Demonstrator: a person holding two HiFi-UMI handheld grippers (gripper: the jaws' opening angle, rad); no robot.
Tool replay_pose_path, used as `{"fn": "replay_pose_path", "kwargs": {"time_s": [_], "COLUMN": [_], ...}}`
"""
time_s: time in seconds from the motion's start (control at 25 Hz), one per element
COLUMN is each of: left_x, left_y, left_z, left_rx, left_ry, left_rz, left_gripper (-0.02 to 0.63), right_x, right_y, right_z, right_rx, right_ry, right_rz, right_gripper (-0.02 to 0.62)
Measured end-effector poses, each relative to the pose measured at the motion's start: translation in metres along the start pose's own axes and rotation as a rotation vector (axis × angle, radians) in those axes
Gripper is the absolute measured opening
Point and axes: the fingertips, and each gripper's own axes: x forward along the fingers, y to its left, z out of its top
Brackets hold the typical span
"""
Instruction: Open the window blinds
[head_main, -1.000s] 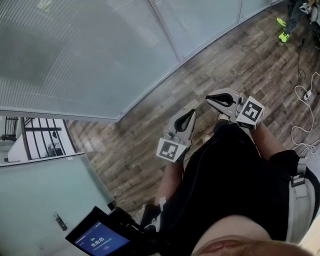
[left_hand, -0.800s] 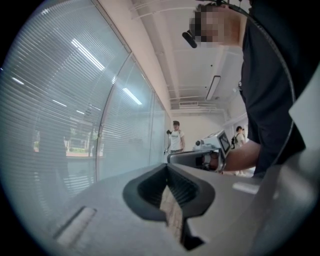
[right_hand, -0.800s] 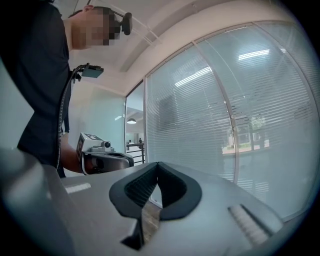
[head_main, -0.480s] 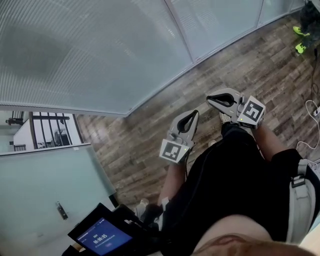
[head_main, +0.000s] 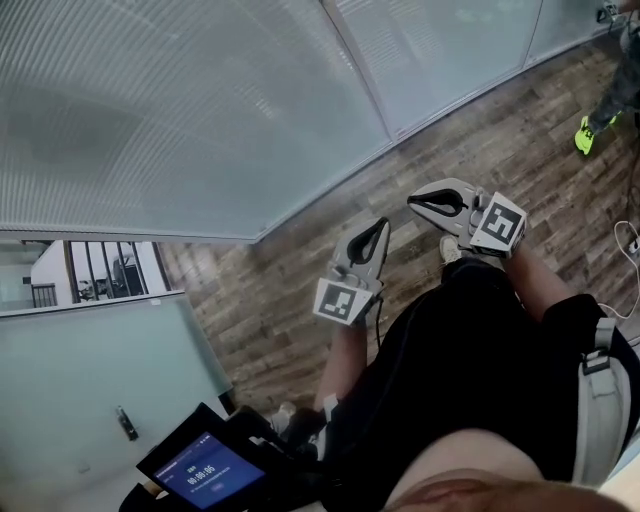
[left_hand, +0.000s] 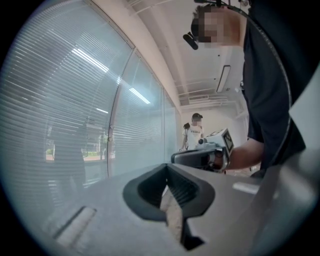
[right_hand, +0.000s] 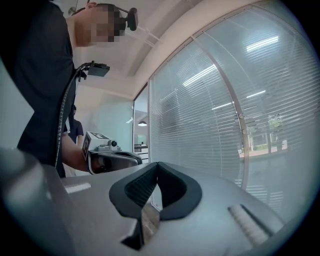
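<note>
The window blinds (head_main: 170, 110) hang lowered behind a curved glass wall and fill the upper left of the head view. Their slats also fill the left gripper view as blinds (left_hand: 70, 115) and the right gripper view as blinds (right_hand: 220, 115). My left gripper (head_main: 374, 228) is shut and holds nothing, out over the wood floor and short of the glass. My right gripper (head_main: 416, 204) sits beside it, also shut and holding nothing. Each gripper view shows the other one: the right gripper (left_hand: 202, 155) and the left gripper (right_hand: 112, 159). Neither touches the blinds.
Brown wood floor (head_main: 480, 140) runs along the glass wall. A frosted glass door with a handle (head_main: 125, 423) is at lower left, and a tablet (head_main: 200, 470) is below it. Another person's green shoe (head_main: 584, 134) and a white cable (head_main: 630, 240) lie at right. A bystander (left_hand: 194, 132) stands far off.
The blinds and floor have slid across the head view as the wearer moved along the glass wall. Both grippers travelled with the body, still side by side and shut.
</note>
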Motion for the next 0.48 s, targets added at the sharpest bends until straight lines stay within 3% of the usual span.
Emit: {"fn": "replay_pose_path", "kwargs": {"time_s": [0.48], "left_x": [0.066], "left_y": [0.040], "left_z": [0.010], "left_rx": [0.013], "left_ry": [0.029], "left_rz": [0.055], "left_gripper": [0.003], "right_x": [0.002], "right_y": [-0.074], "right_z": [0.016], "right_rx": [0.014], "right_ry": [-0.022], "right_rz": [0.051], "right_gripper": [0.006]}}
